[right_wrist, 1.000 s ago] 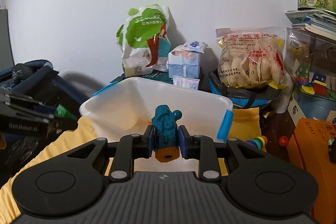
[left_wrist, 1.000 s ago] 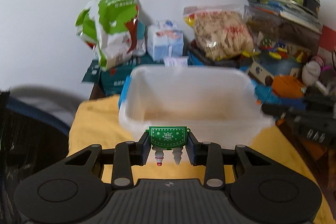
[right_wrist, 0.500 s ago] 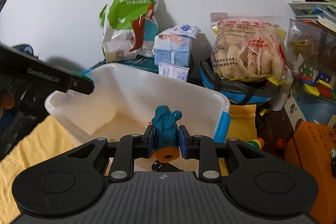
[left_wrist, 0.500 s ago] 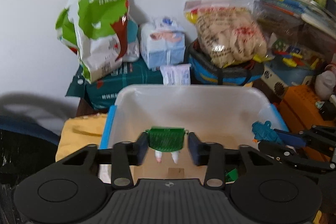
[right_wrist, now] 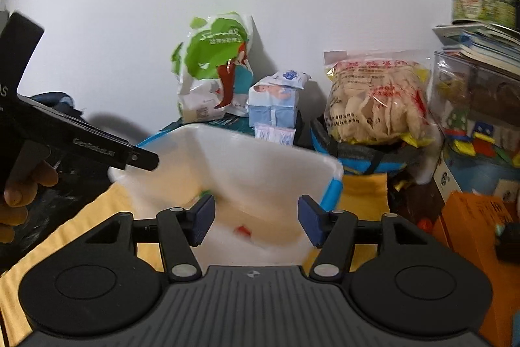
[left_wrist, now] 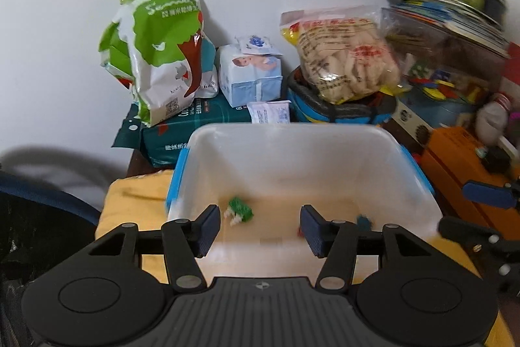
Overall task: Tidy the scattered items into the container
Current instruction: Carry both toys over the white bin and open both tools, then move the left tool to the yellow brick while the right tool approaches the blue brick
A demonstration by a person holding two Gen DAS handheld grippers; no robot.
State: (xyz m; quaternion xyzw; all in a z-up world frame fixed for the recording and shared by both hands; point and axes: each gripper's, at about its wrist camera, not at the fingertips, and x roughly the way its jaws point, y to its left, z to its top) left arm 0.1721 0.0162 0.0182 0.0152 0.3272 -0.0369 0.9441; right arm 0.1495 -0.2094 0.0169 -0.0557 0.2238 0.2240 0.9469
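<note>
Hovering over the bin, the left gripper and right gripper both have fingers spread wide; a green toy lies inside.

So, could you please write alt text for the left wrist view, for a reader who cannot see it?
The left hand-held gripper is open and empty above a white plastic container with blue handles, where a small green toy lies on the bottom. The container stands on a yellow cloth; snack bags and boxes are stacked behind against a white wall.
</note>
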